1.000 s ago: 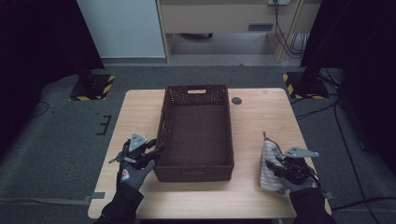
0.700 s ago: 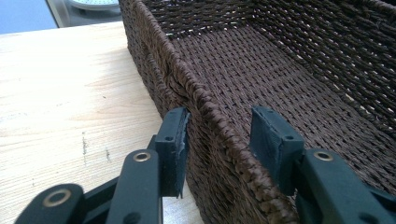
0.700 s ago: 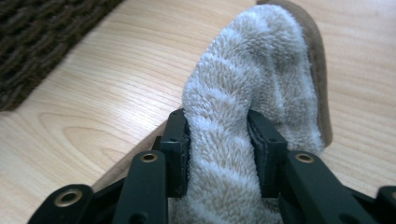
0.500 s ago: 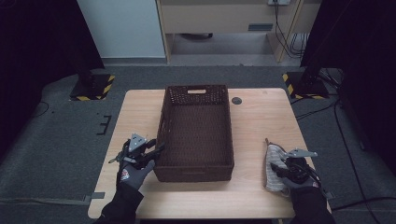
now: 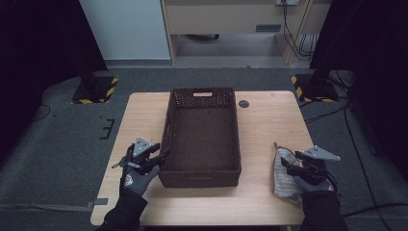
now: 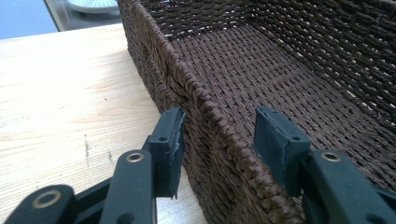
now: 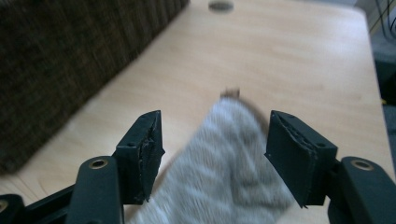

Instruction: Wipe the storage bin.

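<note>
A dark brown wicker basket [image 5: 202, 134] stands empty in the middle of the wooden table [image 5: 144, 115]. My left gripper [image 5: 161, 155] is at its left wall near the front corner. In the left gripper view that gripper [image 6: 222, 119] is open with one jaw on each side of the basket rim [image 6: 210, 112], the left pad close to the outer wall. A grey knitted cloth [image 5: 283, 171] with a brown tip lies at the front right. My right gripper [image 5: 288, 162] hovers low over it, open, and the cloth [image 7: 224, 158] lies between the jaws of this gripper [image 7: 215, 119].
A small black round disc [image 5: 244, 104] sits on the table behind the basket's right corner. The table's front edge is just below both hands. Black-and-yellow striped stand bases [image 5: 96, 91] rest on the floor beyond the table.
My right gripper has drawn slightly back toward the table's front edge over the cloth. The left gripper and basket have not moved.
</note>
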A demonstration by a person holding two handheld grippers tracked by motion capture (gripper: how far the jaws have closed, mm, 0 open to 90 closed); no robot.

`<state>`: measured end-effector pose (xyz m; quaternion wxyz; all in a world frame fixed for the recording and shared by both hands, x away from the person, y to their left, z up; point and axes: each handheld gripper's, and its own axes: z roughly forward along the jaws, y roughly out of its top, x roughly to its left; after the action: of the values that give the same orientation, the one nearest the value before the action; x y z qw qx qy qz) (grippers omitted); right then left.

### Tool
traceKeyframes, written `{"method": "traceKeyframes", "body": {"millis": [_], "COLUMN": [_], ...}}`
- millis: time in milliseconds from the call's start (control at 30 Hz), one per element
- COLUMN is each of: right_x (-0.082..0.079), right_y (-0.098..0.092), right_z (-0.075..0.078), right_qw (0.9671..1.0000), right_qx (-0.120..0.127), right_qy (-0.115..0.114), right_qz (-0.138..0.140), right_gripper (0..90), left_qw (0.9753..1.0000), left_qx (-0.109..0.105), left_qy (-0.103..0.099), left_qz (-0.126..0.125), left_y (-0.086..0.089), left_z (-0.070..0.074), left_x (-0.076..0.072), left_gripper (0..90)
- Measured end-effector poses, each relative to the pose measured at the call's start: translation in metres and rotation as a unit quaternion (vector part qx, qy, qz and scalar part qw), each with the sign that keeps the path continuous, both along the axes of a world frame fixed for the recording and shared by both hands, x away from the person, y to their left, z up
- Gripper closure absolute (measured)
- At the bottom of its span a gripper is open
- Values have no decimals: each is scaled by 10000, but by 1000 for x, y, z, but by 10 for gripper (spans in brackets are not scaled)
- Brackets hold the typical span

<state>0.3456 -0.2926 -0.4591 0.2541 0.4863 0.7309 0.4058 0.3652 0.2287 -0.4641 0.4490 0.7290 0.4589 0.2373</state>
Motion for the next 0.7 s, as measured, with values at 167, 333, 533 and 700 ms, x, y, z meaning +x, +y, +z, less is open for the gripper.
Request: {"method": "traceKeyframes", "body": {"millis": [167,333,533,700], "right_x": [-2,0,12,24], "right_y": [10,28,55,77], "right_z": [17,27,40,48], "right_qw": [9991,9983,9964,9948], "right_qx": [349,351,438,439], "right_qy": [-192,-282,-397,-468], "right_qz": [142,366,608,792], "right_gripper": [391,402,406,404], "left_qw": [10000,9999,9996,9996], "left_qx": [-6,-31,-86,-2], "left_qy": [-9,39,27,31], "left_qz": [-54,-114,-269,-291], "left_y": [1,2,2,0], "left_z": [-1,-1,-1,0], "left_x": [1,2,2,1], "left_gripper": [491,476,544,585]}}
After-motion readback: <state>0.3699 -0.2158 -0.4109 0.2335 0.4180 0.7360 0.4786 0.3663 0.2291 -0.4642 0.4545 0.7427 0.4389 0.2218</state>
